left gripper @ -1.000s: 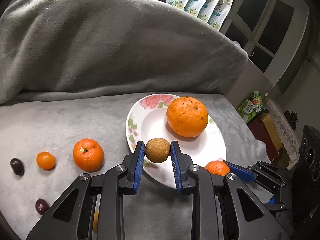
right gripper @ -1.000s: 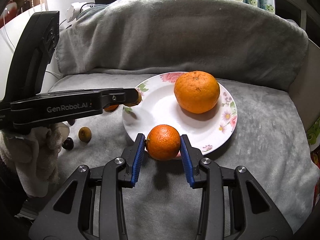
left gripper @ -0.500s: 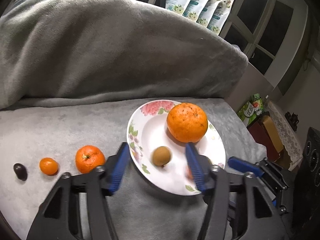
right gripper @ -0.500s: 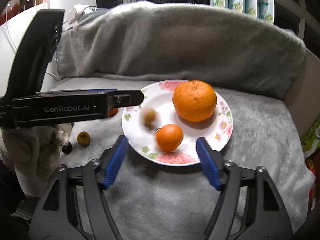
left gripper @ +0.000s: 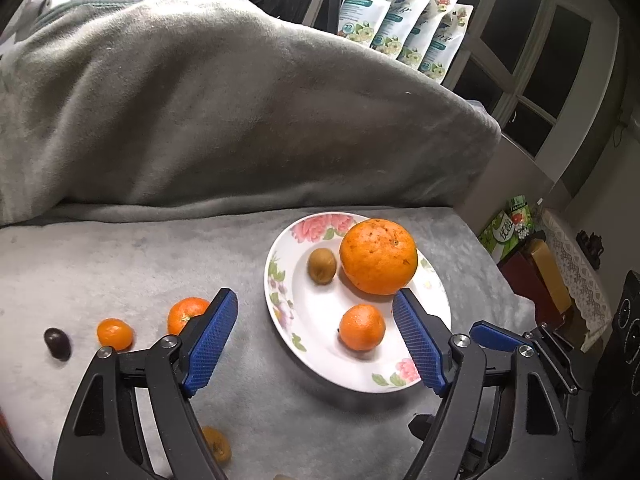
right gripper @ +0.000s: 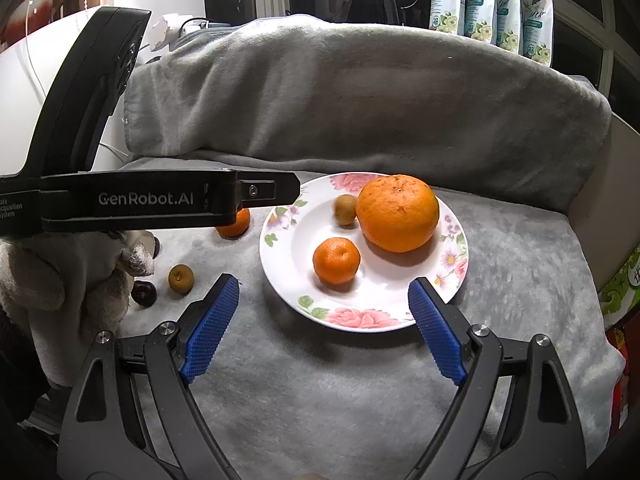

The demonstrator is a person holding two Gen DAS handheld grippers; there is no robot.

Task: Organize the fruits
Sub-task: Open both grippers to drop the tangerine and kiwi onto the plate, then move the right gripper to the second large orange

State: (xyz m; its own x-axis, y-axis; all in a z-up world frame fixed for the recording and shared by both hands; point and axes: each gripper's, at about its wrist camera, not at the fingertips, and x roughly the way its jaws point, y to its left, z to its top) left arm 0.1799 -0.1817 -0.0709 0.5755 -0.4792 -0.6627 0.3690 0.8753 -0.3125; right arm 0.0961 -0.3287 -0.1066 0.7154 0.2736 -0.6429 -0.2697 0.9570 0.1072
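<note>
Both tools have just been opening: the left tool and right tool stand apart, gripping nothing. On the floral plate lie a large orange, a mandarin and a small brown fruit. The left tool's side reads "GenRobot.AI".

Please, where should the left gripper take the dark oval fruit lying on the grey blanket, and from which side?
Grip the dark oval fruit across its narrow middle, coming from above. It lies flat with its long axis roughly vertical in the left wrist view, so the left gripper, now open, probably holds best closing on the shorter sides.
</note>
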